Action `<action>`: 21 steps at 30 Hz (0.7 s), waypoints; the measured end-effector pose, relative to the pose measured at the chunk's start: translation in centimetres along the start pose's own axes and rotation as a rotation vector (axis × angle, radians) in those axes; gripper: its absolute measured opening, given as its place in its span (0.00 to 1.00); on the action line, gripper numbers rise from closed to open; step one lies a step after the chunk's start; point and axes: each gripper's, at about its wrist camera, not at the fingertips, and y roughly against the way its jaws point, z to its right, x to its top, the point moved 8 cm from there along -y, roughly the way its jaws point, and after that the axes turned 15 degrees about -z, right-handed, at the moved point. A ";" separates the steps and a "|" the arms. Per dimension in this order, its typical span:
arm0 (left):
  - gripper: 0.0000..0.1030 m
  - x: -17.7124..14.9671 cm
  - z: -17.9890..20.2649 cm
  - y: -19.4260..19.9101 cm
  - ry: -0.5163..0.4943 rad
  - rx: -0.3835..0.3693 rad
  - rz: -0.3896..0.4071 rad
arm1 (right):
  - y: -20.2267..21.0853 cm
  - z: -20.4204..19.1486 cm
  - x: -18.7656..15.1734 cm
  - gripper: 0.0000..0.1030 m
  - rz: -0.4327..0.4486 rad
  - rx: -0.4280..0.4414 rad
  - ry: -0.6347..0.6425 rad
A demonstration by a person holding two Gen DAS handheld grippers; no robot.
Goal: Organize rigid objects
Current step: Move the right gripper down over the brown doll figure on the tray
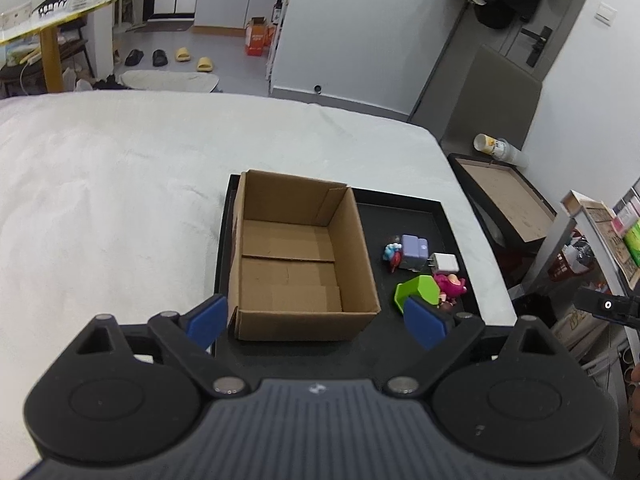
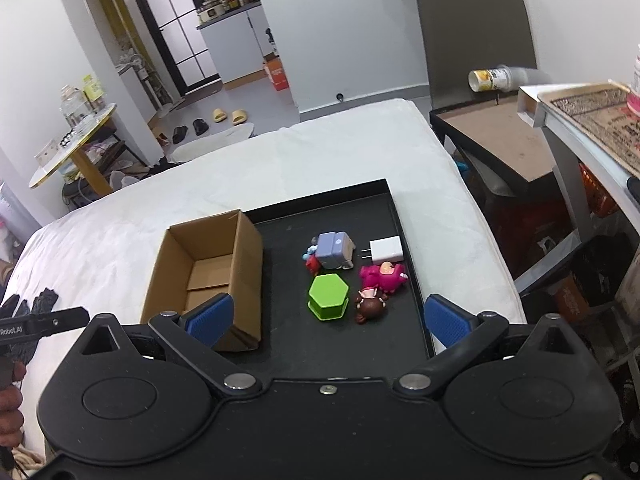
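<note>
A black tray (image 2: 394, 204) sits on a white cloth-covered surface (image 1: 120, 168), holding an open cardboard box (image 1: 296, 256) on its left side and a cluster of small rigid objects on its right. The box stands upright with its flaps open and nothing visible inside. Beside it, apart from the box wall, lie a lavender block-shaped toy (image 2: 332, 250) with a small blue-and-red figure (image 2: 311, 261) touching its left side, a white plug-in charger (image 2: 386, 250) with its prongs pointing toward the lavender toy, a green hexagonal container (image 2: 328, 296), a pink bear figure (image 2: 384, 276) and a brown-haired doll figure (image 2: 370, 306) lying just beside the green container.

The left gripper (image 1: 316, 320) hovers above the near edge of the box, its blue pads spread wide with nothing between them. The right gripper (image 2: 328, 318) hangs over the near end of the tray, its blue pads likewise spread wide and empty, the green container and doll framed between them farther off.

At the left edge of the right wrist view, the other handheld unit bears white lettering that reads "Robot.AI", its beginning cut off. An orange carton (image 2: 276, 74) on the far floor carries print too small to read, as does a tipped paper cup (image 2: 490, 78) on a side stand.
</note>
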 end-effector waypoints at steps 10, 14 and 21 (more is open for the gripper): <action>0.79 1.2 -1.9 -3.4 0.065 0.016 -0.032 | -4.2 1.6 0.9 0.90 -0.073 0.003 -0.044; 0.70 1.4 -2.9 -5.1 0.092 0.020 -0.060 | -6.3 2.1 1.2 0.83 -0.110 0.005 -0.065; 0.61 1.9 -4.2 -8.3 0.111 0.030 -0.105 | -10.2 3.3 1.7 0.75 -0.177 0.011 -0.117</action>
